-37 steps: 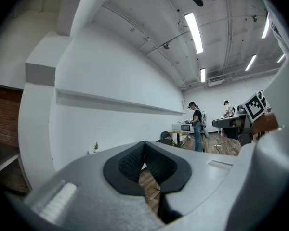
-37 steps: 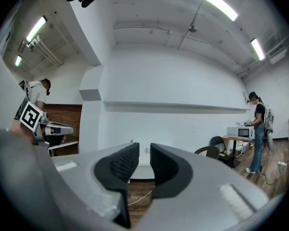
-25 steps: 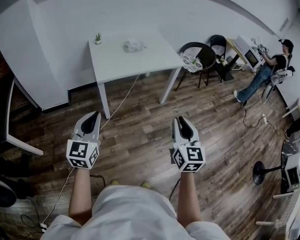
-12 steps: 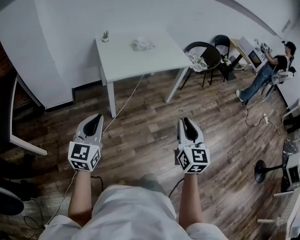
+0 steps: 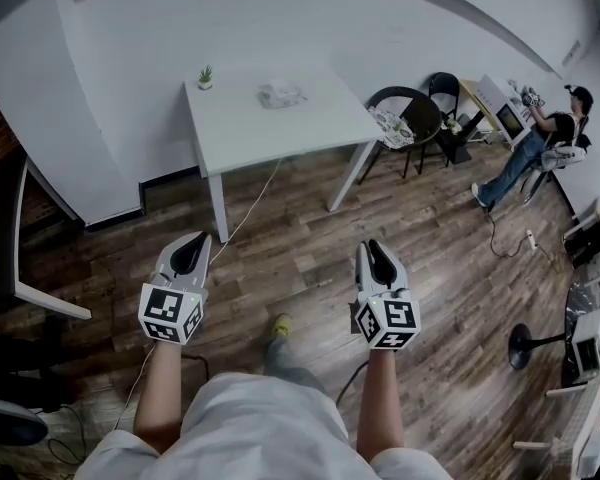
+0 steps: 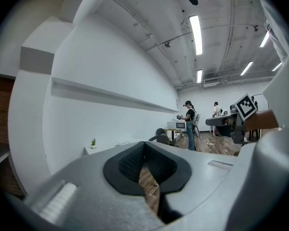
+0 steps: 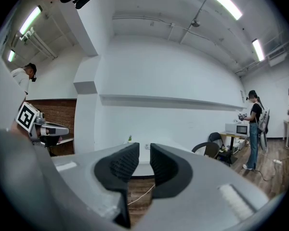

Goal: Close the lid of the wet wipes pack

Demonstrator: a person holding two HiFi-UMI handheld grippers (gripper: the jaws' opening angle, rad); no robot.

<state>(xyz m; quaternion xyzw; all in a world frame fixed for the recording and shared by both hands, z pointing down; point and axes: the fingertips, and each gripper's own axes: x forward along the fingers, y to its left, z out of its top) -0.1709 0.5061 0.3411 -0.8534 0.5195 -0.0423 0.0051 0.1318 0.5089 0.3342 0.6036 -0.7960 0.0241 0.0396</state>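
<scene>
The black ribbed fingers [image 6: 129,166] of the left gripper [image 5: 197,239] are clenched tip to tip. Only a sliver of floor shows below the point where they meet, and nothing is caught in them. The fingers [image 7: 121,163] of the right gripper [image 5: 371,247] stand released, with a clear gap between the two pads. Through that gap I see only distant furniture and wall, so this one is empty too. The person holds both level and side by side, out in front, above the brown wooden plank floor [image 5: 300,258].

The pale, crumpled-looking wet wipes pack [image 5: 281,94] lies on the white rectangular surface [image 5: 280,133], toward its back edge by the wall. A small green potted plant [image 5: 206,76] sits at the surface's back left corner. Both grippers are well apart from that surface, on its near side, with open floor between. A round-backed black chair [image 5: 405,108] stands just to the right of the surface.

As for the job, I'd say nothing of it is done. From here the pack is too small to tell whether its lid stands up or lies flat. By my judgement all of it is left: reaching the surface, bringing a gripper to the pack, and pressing the lid down until it seats. The other gripper might steady the soft pack.
</scene>
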